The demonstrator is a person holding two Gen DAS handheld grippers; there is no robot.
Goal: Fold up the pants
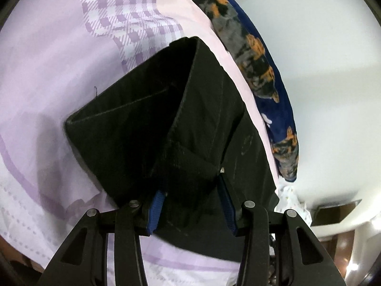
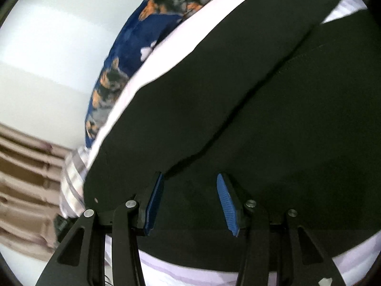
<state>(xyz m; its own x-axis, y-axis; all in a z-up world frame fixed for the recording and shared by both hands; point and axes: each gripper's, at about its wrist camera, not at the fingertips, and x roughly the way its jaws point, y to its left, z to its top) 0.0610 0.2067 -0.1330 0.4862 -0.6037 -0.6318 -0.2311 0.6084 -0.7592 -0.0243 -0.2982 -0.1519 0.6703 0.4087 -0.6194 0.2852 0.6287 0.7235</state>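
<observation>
Left wrist view: the left gripper (image 1: pixel 190 195) sits low in the centre of the frame, its blue pads (image 1: pixel 156 211) set wide, with a thick folded corner of the black pants (image 1: pixel 133 128) filling the gap; whether the pads actually press the cloth I cannot tell. The pants run up toward the middle of the frame across the lilac checked bedsheet (image 1: pixel 59 47), a blue patterned blanket (image 1: pixel 269 76) along the upper right. Good practice, I judge, is closing firmly on all layers before carrying.

Right wrist view: the right gripper (image 2: pixel 190 202) hovers at bottom centre, jaws wide and holding nothing, over the pants (image 2: pixel 238 107) spread through the middle and right. It should pinch the layered edge nearby, level with the other hand, so the fold lands square.
</observation>
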